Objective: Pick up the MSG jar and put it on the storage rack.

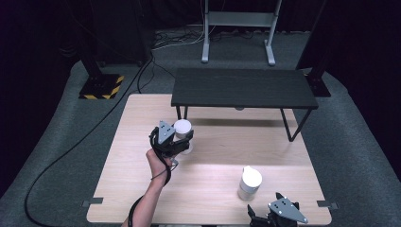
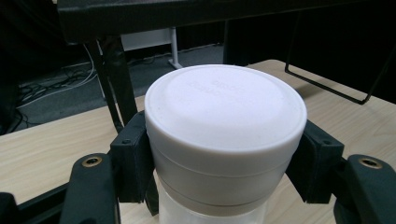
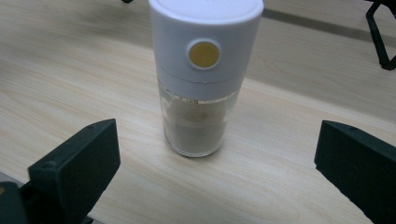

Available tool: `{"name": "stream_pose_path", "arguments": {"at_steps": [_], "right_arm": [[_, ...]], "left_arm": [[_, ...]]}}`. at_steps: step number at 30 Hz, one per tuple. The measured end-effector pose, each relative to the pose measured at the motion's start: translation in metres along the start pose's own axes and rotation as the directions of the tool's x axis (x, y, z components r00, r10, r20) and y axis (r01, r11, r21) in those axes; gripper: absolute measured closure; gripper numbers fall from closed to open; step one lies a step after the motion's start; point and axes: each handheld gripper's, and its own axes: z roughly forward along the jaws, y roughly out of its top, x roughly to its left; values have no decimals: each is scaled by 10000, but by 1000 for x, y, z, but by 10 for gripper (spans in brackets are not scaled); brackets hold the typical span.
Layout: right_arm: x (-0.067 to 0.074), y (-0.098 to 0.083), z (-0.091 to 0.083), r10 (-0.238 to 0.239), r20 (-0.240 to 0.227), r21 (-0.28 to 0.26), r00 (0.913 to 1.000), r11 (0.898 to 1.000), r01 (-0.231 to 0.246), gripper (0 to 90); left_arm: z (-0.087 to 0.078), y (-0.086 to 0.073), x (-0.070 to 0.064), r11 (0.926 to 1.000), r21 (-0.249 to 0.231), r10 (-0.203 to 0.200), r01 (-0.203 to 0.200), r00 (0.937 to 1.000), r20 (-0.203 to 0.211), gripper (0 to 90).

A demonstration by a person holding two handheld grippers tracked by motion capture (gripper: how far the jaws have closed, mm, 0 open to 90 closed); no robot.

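1. The left claw (image 2: 219, 154) is closed on a white-capped jar (image 2: 224, 135), its black pads pressing opposite sides of the wide cap just below the rim; in the high view that jar (image 1: 183, 128) sits in the claw toward the far left of the tabletop (image 1: 265, 151), near the black shelf (image 1: 243, 88).
2. The right claw (image 3: 215, 177) stands wide open with nothing between its pads, aimed at a second jar (image 3: 203, 70) standing upright on the near right of the tabletop.
3. Handling, as a judgement: the cap is rigid, smooth plastic, likely slippery, so the grip by the cap could slide or loosen the lid; the clear body below looks hard and possibly breakable. The jar seems light to moderate.
4. The second jar holds a pale powder in its lower part.
5. Hard to tell: the held jar's body and base are cut off below the cap, so its contents and whether it touches the tabletop stay unclear. The embossed lettering on the cap is unreadable.
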Motion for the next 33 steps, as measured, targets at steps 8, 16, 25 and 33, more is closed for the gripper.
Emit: {"name": "stream_pose_path", "arguments": {"at_steps": [8, 16, 25, 33], "right_arm": [[1, 1, 1, -45, -10, 38, 10000, 10000, 45, 0], [1, 2, 4, -72, -123, 122, 9999, 9999, 74, 0], [1, 2, 4, -61, -96, 144, 9999, 9999, 63, 0], [1, 2, 2, -74, -105, 114, 9999, 9999, 75, 0]], "left_arm": [[-1, 7, 2, 10000, 9, 93, -93, 9999, 77, 340], [0, 16, 2, 9997, 174, 198, -198, 9998, -5, 340], [0, 20, 6, 9998, 171, 105, -108, 9998, 167, 340], [-3, 27, 4, 9998, 94, 192, -194, 9996, 216, 340]]}}
